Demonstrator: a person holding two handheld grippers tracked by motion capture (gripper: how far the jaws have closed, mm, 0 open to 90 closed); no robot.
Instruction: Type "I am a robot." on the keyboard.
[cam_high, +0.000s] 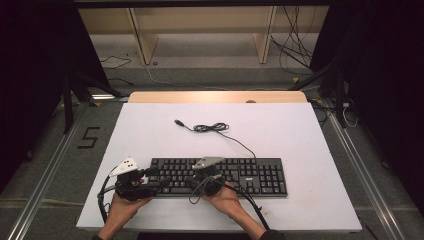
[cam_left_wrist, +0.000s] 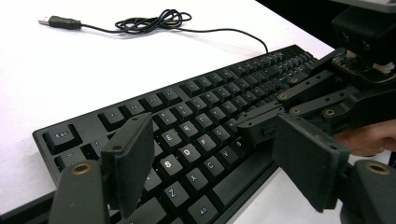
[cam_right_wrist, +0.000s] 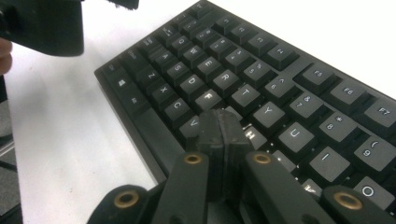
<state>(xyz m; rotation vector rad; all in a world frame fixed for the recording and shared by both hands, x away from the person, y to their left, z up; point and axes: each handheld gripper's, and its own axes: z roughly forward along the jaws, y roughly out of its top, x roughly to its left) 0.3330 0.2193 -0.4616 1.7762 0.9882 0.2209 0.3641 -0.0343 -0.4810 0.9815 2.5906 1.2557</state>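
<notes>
On white table (cam_high: 150, 130): black full-size keyboard (cam_high: 250, 175), cable coiled.

The left gripper (cam_high: 159, 176) sits in the person's left hand (cam_high: 121, 204), its 2 black jaws standing wide apart with a broad gap and nothing between the pads (cam_left_wrist: 133, 158). The jaws point level, toward the other gripper.

The right gripper (cam_high: 196, 176) sits in the right hand (cam_high: 226, 199). Its 2 jaws are pressed flat together, pad against pad, with nothing between them, and the joined tip (cam_right_wrist: 222, 128) points forward and down. In the left gripper view that joined tip lies just ahead of the open jaws, between their lines. Both forearms enter from the bottom of the high view, and a cable trails back from each gripper.
</notes>
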